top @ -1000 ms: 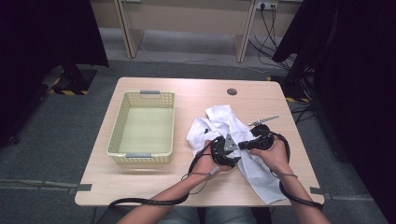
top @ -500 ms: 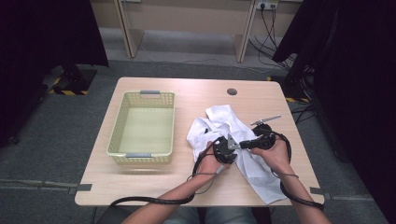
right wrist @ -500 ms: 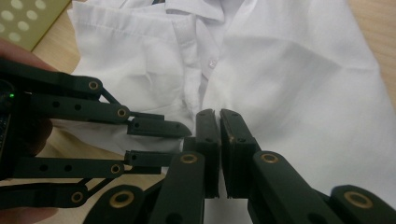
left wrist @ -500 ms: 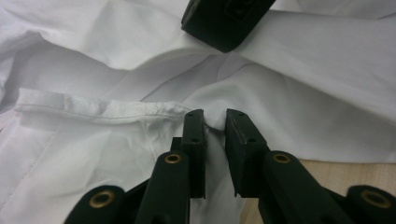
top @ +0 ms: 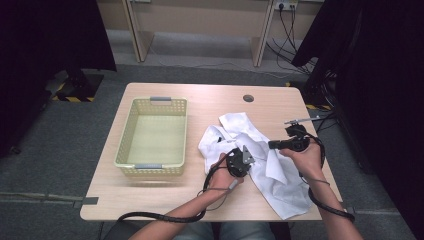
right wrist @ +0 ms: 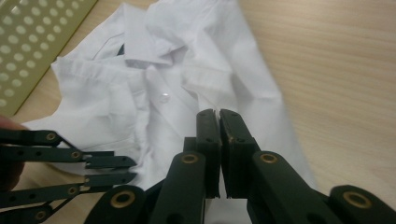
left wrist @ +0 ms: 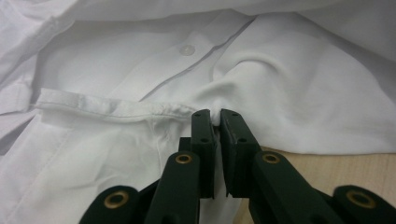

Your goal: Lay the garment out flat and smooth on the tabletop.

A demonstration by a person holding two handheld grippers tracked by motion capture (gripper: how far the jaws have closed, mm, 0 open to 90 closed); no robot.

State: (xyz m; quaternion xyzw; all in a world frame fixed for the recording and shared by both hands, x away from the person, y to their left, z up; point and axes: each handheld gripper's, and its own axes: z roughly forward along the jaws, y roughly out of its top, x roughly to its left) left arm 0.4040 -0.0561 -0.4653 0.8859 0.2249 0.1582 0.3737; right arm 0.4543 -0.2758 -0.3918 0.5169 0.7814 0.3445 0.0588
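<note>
Left gripper (left wrist: 216, 114) fingers just closed, pinching unmarked white shirt (left wrist: 289, 93).

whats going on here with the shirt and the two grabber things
A person at a wooden table is working on a crumpled white shirt with a hand-held gripper in each hand. The left gripper has just been closing and now pinches a fold of the shirt's fabric between its jaws. The right gripper is shut above the shirt; whether it holds any cloth is unclear. A yellow basket stands empty to the left of the shirt.
</note>
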